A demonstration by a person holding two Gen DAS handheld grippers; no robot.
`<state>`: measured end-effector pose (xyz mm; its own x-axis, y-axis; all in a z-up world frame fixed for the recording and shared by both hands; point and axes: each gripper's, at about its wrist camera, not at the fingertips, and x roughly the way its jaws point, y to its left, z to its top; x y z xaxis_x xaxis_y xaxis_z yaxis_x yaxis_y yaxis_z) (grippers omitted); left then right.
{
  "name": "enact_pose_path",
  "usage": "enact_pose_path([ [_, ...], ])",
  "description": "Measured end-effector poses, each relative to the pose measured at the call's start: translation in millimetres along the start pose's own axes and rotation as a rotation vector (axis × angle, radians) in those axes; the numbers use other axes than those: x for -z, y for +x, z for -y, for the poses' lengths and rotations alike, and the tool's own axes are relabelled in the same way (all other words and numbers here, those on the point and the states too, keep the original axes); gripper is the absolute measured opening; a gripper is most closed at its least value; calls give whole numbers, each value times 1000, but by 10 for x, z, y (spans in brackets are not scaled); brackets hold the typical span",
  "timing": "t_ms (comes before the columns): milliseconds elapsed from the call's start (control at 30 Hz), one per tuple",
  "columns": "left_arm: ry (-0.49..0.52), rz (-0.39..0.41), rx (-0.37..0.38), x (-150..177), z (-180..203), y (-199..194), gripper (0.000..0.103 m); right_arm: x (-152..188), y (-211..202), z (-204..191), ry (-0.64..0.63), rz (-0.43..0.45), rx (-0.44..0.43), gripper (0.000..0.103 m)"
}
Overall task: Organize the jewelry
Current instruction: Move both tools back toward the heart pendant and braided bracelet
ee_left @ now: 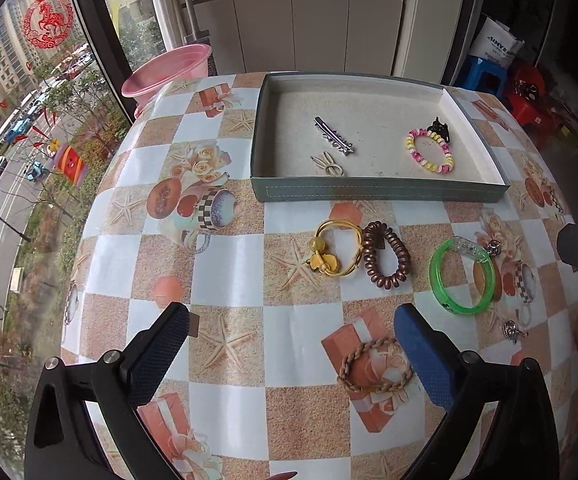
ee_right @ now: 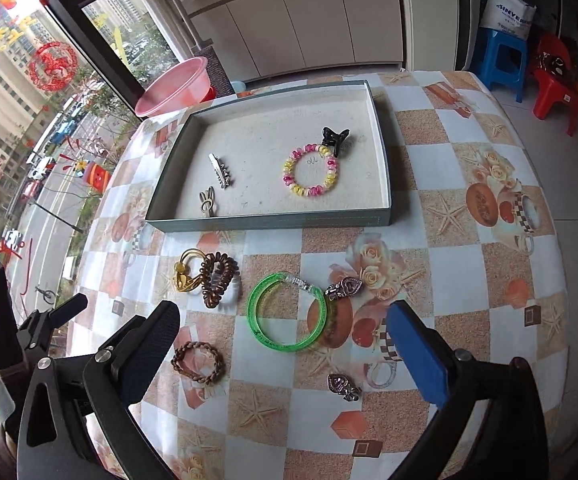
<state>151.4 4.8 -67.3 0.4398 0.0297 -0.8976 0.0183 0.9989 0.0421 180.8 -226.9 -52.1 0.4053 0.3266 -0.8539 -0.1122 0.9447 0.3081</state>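
While both tools hang empty over the bench (ee_left: 225,264), sorting looks partway done: some pcs boxed, several loose. Left tool (ee_left: 289,356) has its pads wide apart w/ nothing between; right tool (ee_right: 285,356) likewise spread and bare.

Nearest the left tool: braided rope band (ee_left: 375,366), lying just inside its right pad. Nearest the right: small purple heart clip (ee_right: 343,387), then the green bangle (ee_right: 287,314) w/ a second heart clip (ee_right: 343,288) touching its far rim. Further out, brown coil tie (ee_left: 387,254) touches the gold wire bracelet (ee_left: 335,248) (yellow flower charm on it).

Beyond those sits the grey tray (ee_left: 377,194), holding silver toothed clip (ee_left: 333,135), bunny pin (ee_left: 329,165), pink-yellow coil tie (ee_left: 429,151) and black claw clip (ee_left: 439,127), the last two touching.

Likely step: picking the next loose pc. Next move prob calls for lowering a tool over one band, pads straddling its rim, closing gently, then lifting over the tray's near wall – thin flat rings may slip on the slick cloth
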Motion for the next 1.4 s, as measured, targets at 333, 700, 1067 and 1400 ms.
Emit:
enact_pose_path([
  [333, 12, -43, 7, 382, -97, -51, 103, 489, 44, -44, 26, -112, 143, 103],
  [700, 20, -84, 37, 539, -99, 28, 103, 793, 28, 94, 119, -135, 61, 103],
  [1067, 61, -103, 78, 532, 94, 138, 103, 965, 249, 238, 139, -222, 92, 103],
  [1400, 81, -120, 90, 482, 188, 274, 103, 817, 392, 326, 82, -226, 181, 103],
])
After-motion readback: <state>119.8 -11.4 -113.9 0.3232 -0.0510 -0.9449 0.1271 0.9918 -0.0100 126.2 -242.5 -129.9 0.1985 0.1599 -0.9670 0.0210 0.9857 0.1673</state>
